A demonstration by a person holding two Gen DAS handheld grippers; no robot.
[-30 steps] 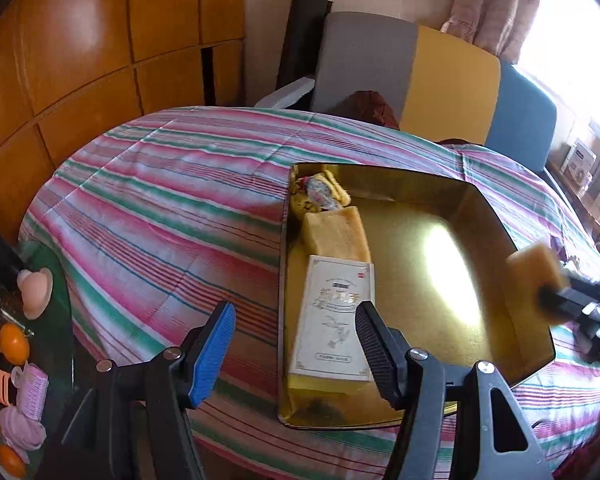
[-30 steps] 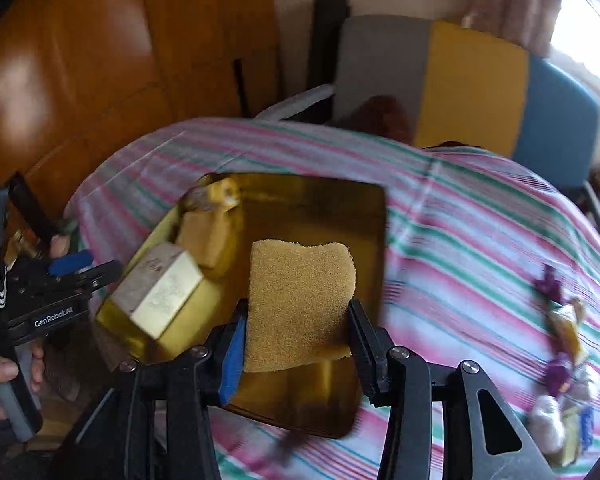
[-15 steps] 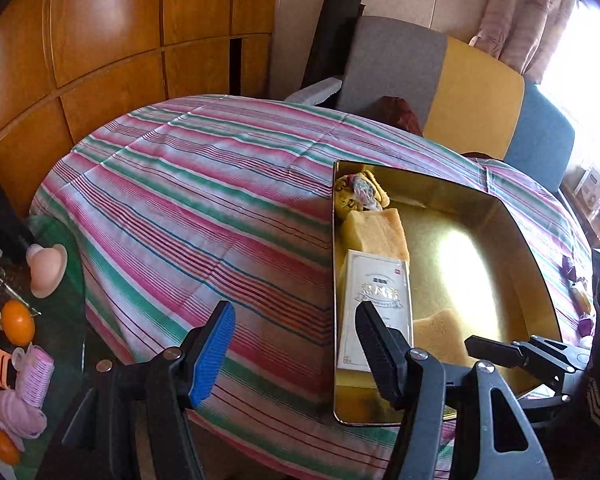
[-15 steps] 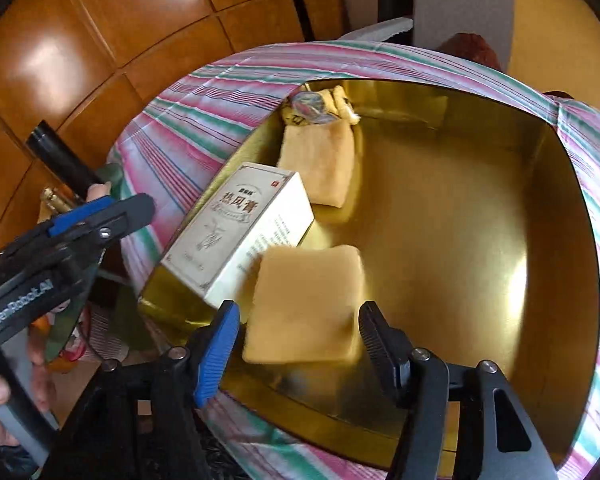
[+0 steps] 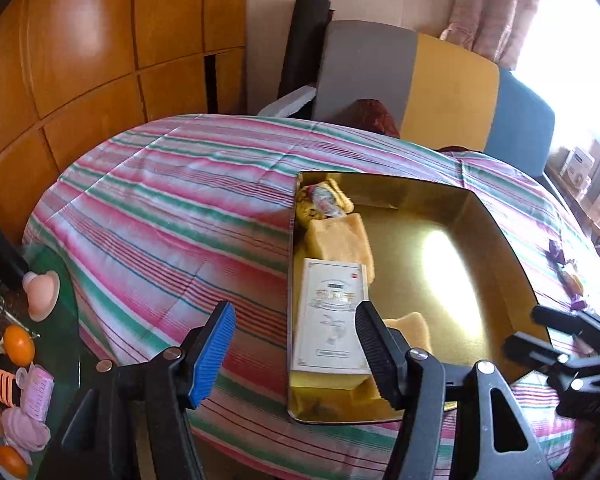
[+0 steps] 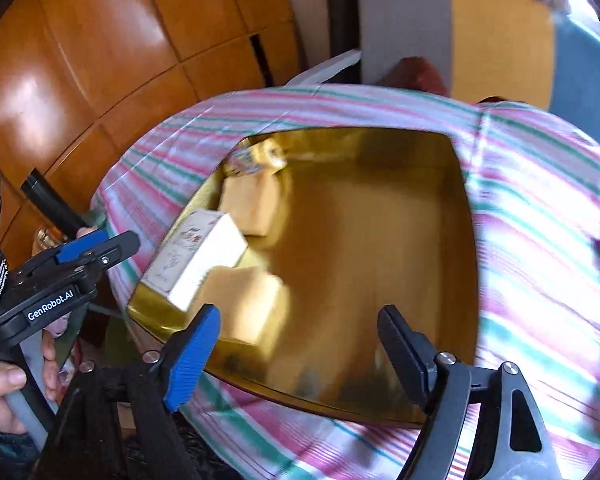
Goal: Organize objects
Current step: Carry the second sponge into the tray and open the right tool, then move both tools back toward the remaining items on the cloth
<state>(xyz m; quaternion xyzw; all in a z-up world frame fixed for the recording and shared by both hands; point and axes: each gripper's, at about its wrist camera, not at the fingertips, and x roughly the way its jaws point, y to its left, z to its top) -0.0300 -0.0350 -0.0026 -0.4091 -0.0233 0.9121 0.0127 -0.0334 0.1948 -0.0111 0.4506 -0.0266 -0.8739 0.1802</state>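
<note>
Four items sit in the gold tray (image 5: 500,240), all along its left wall: wrapped snacks (image 5: 324,200) in the far corner, a yellow sponge (image 5: 340,240) next, then the white carton (image 5: 332,316), long axis running along the wall. A second sponge (image 6: 248,304) lies just right of the carton's near end, touching it.

Left-out pieces: small wrapped candies (image 5: 564,272) on the striped cloth (image 5: 180,220) over the surface, right of the tray. Judging by that, they're the next pick; they lie to the right of the right tongs (image 6: 296,348), well apart from the left tongs (image 5: 296,344), so right hand is nearer. Right wrist view is motion-blurred there, so candy orientation is unclear.

Right tongs: spread wide, nothing held, hovering over the tray's near edge. Left tongs: also spread wide, empty, poised near the tray's near-left corner, touching nothing.

Risk: candies are small and loose, easy to scatter on cloth.
</note>
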